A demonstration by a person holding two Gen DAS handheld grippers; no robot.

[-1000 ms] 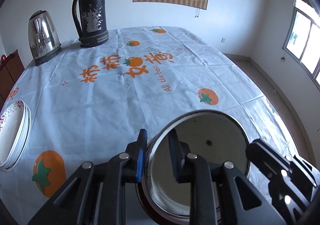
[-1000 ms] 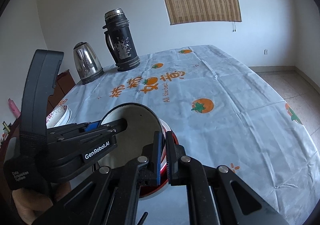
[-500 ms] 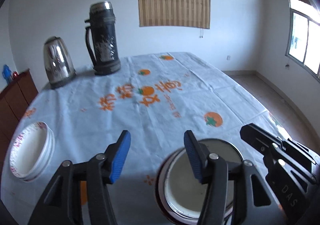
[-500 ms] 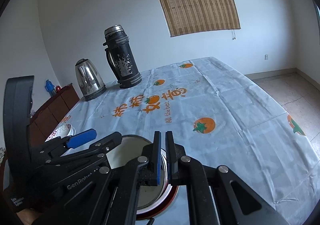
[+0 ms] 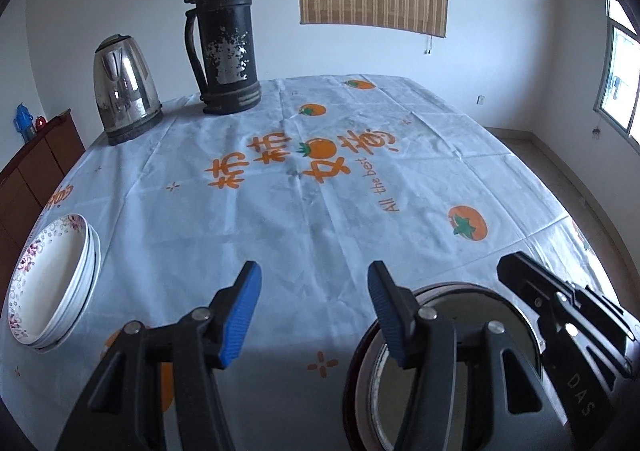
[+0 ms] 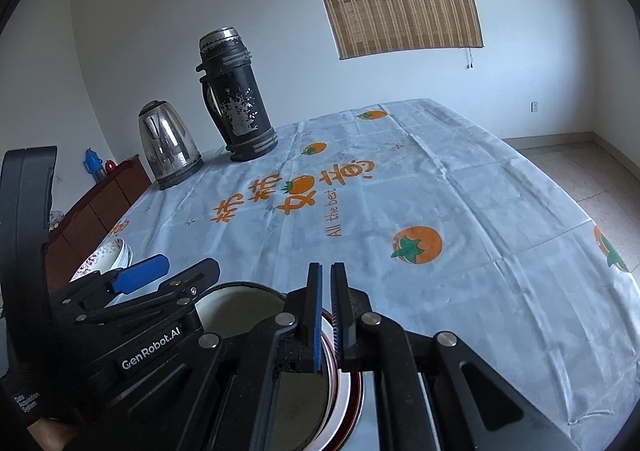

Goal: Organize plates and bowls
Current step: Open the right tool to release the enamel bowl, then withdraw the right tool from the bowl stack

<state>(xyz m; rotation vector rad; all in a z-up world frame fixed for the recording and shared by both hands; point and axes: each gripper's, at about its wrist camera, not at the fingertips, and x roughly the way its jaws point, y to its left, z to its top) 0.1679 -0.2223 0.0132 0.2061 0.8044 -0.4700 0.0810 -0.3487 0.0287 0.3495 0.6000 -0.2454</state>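
Observation:
A metal bowl (image 5: 472, 301) sits nested in a stack of red-rimmed bowls (image 6: 348, 383) on the table's near edge. My left gripper (image 5: 316, 311) hangs open above the cloth just left of that stack; its blue pads (image 5: 244, 315) hold nothing, and its right finger overlaps the bowl's rim in the view. My right gripper (image 6: 326, 291) is shut with nothing between its pads, poised over the right side of the metal bowl (image 6: 240, 307). A stack of white plates with floral rims (image 5: 52, 279) lies at the table's left edge.
A black vacuum flask (image 5: 224, 39) and a steel kettle (image 5: 124, 87) stand at the far left of the table. The white tablecloth (image 5: 320, 211) with orange fruit prints covers it. A dark wooden cabinet (image 5: 32, 171) stands beyond the left edge.
The left gripper let go of the metal bowl's rim, opened and drew back to the left. The bowl stays in the stack. The right gripper pulled back a little, still shut.

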